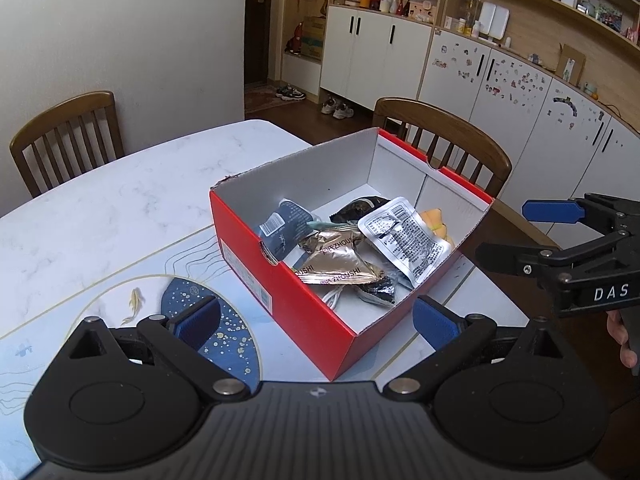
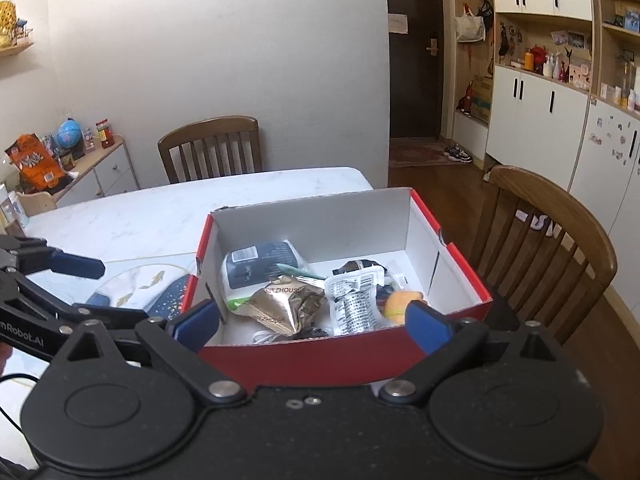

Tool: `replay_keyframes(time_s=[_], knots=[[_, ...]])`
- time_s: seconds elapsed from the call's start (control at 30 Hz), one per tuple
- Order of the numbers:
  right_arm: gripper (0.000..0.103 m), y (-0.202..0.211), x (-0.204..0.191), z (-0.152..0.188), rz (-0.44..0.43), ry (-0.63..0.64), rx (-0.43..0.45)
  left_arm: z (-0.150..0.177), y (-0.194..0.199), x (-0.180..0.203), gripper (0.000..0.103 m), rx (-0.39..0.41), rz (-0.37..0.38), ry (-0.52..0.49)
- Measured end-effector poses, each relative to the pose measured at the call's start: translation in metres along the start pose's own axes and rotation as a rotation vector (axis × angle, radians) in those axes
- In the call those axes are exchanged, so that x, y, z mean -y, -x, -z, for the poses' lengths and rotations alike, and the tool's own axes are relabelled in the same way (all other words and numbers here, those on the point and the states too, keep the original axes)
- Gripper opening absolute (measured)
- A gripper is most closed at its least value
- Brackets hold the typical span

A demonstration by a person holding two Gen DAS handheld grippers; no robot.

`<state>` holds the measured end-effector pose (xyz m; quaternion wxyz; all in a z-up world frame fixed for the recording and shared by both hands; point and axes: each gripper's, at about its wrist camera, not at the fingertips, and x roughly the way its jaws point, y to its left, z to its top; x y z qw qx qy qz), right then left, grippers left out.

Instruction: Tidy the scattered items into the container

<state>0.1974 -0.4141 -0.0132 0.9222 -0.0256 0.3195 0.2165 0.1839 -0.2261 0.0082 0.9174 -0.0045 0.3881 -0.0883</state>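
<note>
The red shoebox (image 1: 280,288) sits on the marble-patterned table (image 1: 120,200), near its edge by a wooden chair (image 1: 448,128), and everything visible of the clutter already lies inside it: a dark blue packet (image 1: 280,228), a crinkled gold foil wrapper (image 1: 340,264), a clear-and-white sachet (image 1: 404,240) leaning on the side wall, a black pouch (image 1: 360,206), something soft and orange (image 1: 434,222) in the corner, and a white cable (image 2: 266,336) at the near end. No loose item shows on the tabletop, so the tidying looks close to finished. The left gripper (image 1: 316,322) hangs over the near corner with jaws spread wide, holding nothing; the right gripper (image 2: 312,320) hovers above the near wall, likewise released and empty. These packets look light, floppy and slick, so they would likely slide under a flat pinch; an edge seam or crimped corner seems the best hold. The foil would crumple, and the cable is best taken by a bunched loop
</note>
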Motion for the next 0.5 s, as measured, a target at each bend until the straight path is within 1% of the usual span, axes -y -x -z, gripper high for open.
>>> replay_keyframes(time_s=[0.07,0.33,0.5], knots=[[0.1,-0.0007,-0.0017,0.0005,0.013,0.011,0.0,0.0001,-0.0005,-0.0005,0.103,-0.002,-0.009,0.003],[0.102,-0.0027,-0.0012,0.0017,0.017,0.02,-0.015,0.0014,0.0015,-0.0018,0.103,0.01,-0.033,0.001],[0.102,-0.0029,-0.0035,0.0008,0.019,0.027,-0.014,0.0016,0.0043,-0.0038,0.103,0.018,-0.03,-0.003]])
